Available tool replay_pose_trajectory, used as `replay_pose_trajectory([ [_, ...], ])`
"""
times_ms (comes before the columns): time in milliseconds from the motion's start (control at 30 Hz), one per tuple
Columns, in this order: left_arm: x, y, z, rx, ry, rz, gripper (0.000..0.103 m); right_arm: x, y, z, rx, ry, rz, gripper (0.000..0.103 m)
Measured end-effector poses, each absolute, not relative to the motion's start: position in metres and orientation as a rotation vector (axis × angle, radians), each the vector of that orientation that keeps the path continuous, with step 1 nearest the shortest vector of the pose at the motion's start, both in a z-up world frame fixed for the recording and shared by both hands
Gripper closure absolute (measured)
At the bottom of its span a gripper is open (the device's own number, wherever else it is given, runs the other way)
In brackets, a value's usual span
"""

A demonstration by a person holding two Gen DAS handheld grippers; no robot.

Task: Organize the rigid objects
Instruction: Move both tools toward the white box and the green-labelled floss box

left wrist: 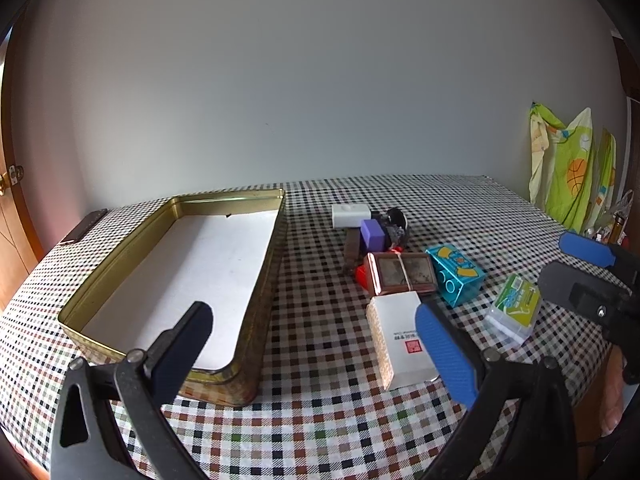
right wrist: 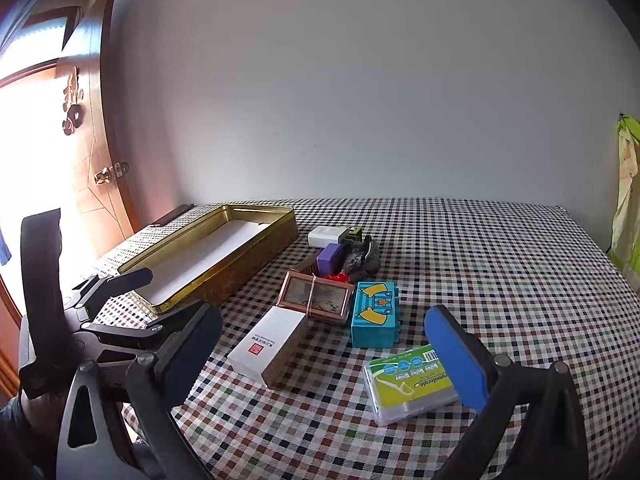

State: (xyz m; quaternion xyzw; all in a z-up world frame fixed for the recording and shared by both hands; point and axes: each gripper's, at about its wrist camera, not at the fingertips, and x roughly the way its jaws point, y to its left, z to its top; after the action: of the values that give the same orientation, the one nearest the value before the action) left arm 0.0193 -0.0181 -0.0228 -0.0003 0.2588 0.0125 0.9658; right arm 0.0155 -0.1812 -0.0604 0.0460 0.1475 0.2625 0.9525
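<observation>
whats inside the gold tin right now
Only a white liner on the floor of the gold tin; no objects show inside. Its near corner is hidden behind the left tool.

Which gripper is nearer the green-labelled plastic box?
Right. The right gripper is open just short of the green-labelled plastic box, one finger beside it. The left gripper hovers farther left, between the tin and the white box.
</observation>
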Motion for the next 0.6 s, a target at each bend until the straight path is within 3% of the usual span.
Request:
replay_pose_trajectory([
  [600,0.032,-0.040,-0.040,0.031,0.580,-0.010,0.000,0.034,-0.204,-0.080,0.130,0.354,0.488,0.000],
])
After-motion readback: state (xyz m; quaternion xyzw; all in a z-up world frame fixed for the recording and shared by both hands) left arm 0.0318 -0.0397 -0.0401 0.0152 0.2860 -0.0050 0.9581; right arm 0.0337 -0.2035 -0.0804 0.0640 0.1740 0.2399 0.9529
